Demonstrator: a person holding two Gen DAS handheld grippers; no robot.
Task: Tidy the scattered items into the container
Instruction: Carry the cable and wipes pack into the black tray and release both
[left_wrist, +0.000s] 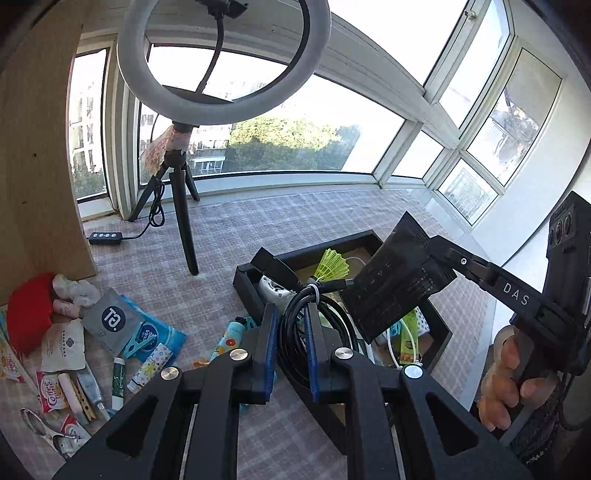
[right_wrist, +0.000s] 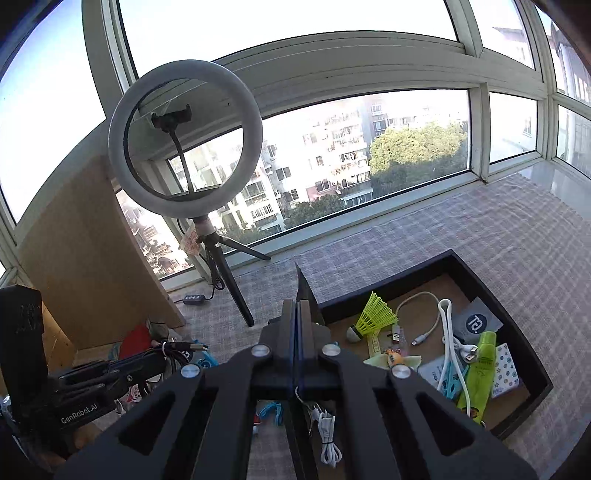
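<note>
Jaws: left gripper (left_wrist: 291, 350) clamped on a coiled black cable (left_wrist: 314, 332), right gripper (right_wrist: 298, 328) clamped flat on a dark sachet (right_wrist: 304, 295), pads pressed together with no gap

Left wrist view:
- cable bundle sits between the 2 blue pads, white tie around it, USB plug sticking out toward 1 o'clock
- black tray (left_wrist: 437, 328) is just past the fingertips, toward 1 o'clock; the cable hangs over its near left corner
- right gripper comes in from 3 o'clock, holding the sachet (left_wrist: 395, 280) tilted above the tray; its fingertips are hidden by the sachet
- yellow-green shuttlecock (left_wrist: 332, 264) lies in the tray at the far side, partly behind the sachet
- loose pile at 8 o'clock on the checked cloth (left_wrist: 229, 229): grey pouch (left_wrist: 110, 317), blue packet (left_wrist: 155, 338), red box (left_wrist: 29, 314), wooden clothespin (left_wrist: 84, 400), small tubes and sachets
- ring light on a tripod (left_wrist: 181, 206) at 11 o'clock, well apart from the tray

Right wrist view:
- sachet seen edge-on, rising upright from the closed pads toward 12 o'clock
- tray (right_wrist: 495, 291) at 3 o'clock holds the shuttlecock (right_wrist: 375, 315), white cables (right_wrist: 448, 332), a green tube (right_wrist: 480, 365), a grey pouch (right_wrist: 476, 321), a dotted packet (right_wrist: 504, 369)
- left gripper (right_wrist: 159, 360) at 9 o'clock with the black cable (right_wrist: 181, 349); jaw gap can't be read from here
- 1 bundled white cable (right_wrist: 328, 432) lies on the cloth below the fingers, outside the tray
</note>
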